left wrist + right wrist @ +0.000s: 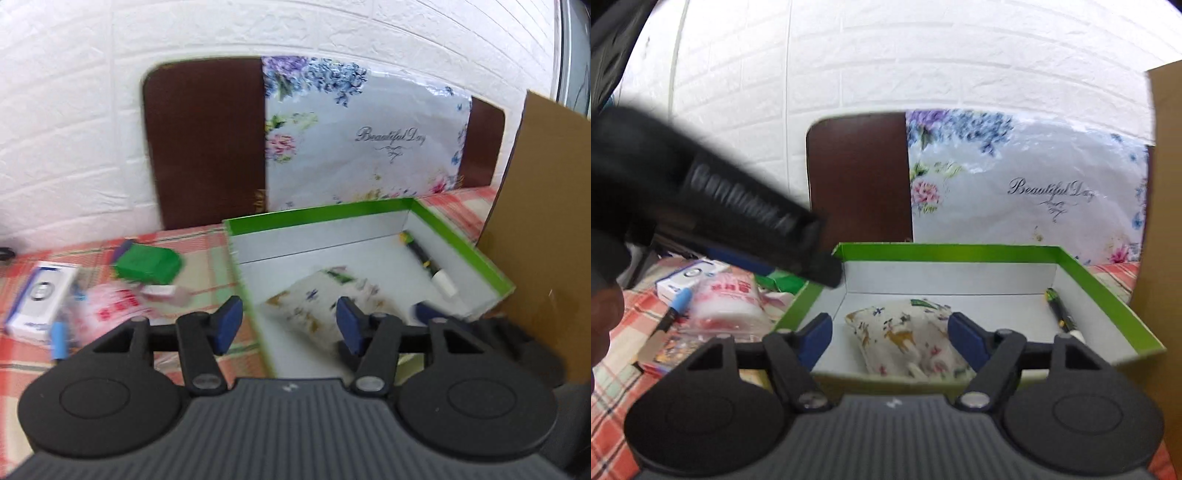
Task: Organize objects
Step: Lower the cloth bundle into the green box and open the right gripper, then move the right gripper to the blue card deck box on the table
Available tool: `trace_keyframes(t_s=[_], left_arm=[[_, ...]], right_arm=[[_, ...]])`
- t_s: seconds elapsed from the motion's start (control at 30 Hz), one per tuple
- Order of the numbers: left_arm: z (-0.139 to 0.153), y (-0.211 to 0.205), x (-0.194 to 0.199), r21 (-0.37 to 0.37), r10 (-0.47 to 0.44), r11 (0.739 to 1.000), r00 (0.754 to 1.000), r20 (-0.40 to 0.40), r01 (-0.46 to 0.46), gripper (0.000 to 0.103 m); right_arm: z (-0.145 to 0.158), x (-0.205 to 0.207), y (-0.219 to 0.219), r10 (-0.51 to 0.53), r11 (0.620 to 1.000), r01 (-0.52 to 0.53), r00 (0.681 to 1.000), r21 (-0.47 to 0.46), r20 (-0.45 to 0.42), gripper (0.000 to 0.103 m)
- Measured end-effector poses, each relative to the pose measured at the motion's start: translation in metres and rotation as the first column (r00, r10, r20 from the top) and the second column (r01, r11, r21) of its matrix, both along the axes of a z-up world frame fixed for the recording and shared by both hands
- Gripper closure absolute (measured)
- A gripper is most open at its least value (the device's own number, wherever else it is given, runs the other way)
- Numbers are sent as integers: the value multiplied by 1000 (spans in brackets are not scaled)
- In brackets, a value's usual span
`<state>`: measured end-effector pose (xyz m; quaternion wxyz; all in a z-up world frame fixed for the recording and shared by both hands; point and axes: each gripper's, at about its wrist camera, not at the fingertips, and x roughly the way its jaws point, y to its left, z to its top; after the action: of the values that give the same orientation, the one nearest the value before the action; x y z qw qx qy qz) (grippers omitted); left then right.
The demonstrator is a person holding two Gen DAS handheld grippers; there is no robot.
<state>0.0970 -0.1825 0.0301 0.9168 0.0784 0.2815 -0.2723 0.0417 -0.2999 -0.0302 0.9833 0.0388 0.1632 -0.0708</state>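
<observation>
A green-rimmed box (960, 254) with a white inside sits on the bench (624, 314), which wears a red and green plaid cloth. Inside the box, toward its near wall, lies a small cloth pouch (905, 339), white with deer and flower prints, soft and lumpy. Along the box's right wall lies a dark pen (1058, 308) with a white end.

The right hand-held gripper (890, 341) hovers at the box's near edge with its blue pads spread either side of the pouch, not pressing on it. The left hand-held gripper (288, 323) also stands open with nothing between its pads, over the box's left wall.

Left of the box the bench is crowded: a green packet (149, 264), a white and blue carton (40, 295), a pink-printed plastic pack (726, 299) and a blue-capped marker (677, 304). Right of the box a brown cardboard sheet (543, 240) stands close. Behind the box a floral bag (1027, 192) leans upright. The middle of the box floor is bare.
</observation>
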Motion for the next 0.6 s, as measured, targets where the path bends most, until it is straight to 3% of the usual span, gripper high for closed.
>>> trace_keyframes(t_s=[0.17,0.3,0.4,0.5,0.6], left_arm=[[0,46,-21,-23,61,998,998,-26,-61,45],[-12,94,-29,27,179,984,983,-40,-178,44],[-30,135,-26,50,280,960,953,-115,-276,44],[-51,177,-22,52,373,927,903,-213,-371,44],[-63,210,-22,29,419,903,864,-280,-429,44]], right_arm=[[7,-47,21,7,999,-9,999,53,42,32],[7,-59,48,101,994,-101,995,32,2,32],[1,-57,70,196,980,-195,979,26,-58,35],[-6,-49,93,299,954,-297,946,36,-123,41],[-8,-31,118,371,924,-381,914,-32,-163,43]])
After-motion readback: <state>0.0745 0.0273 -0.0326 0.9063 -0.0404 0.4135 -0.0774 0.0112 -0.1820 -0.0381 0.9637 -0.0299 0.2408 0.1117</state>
